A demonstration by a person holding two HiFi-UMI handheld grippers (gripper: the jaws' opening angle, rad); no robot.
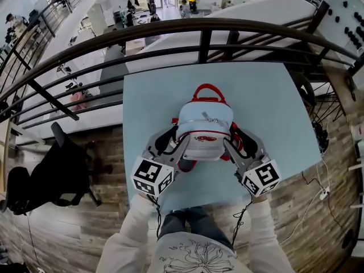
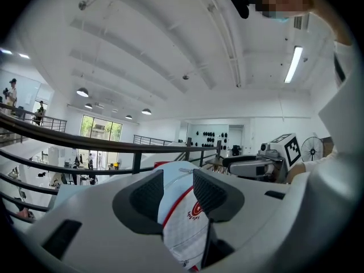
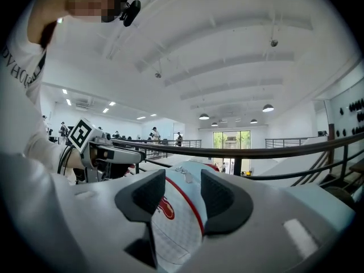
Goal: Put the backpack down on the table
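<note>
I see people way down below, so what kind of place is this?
Probably an upper balcony in a big, bright workplace or lab hall. A railing runs past the table, people stand far below, and the ceiling is high and white.

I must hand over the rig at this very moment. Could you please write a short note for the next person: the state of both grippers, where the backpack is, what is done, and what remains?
Left gripper: jaws wide apart; the side of the backpack shows in the gap, and the pads do not seem to clamp it.
Right gripper: the same, at the opposite side.
Backpack: about the middle of the light-blue table, apparently resting on it.
Done: backpack set down and, it seems, let go.
Left: draw both grippers clear without dragging it.
</note>
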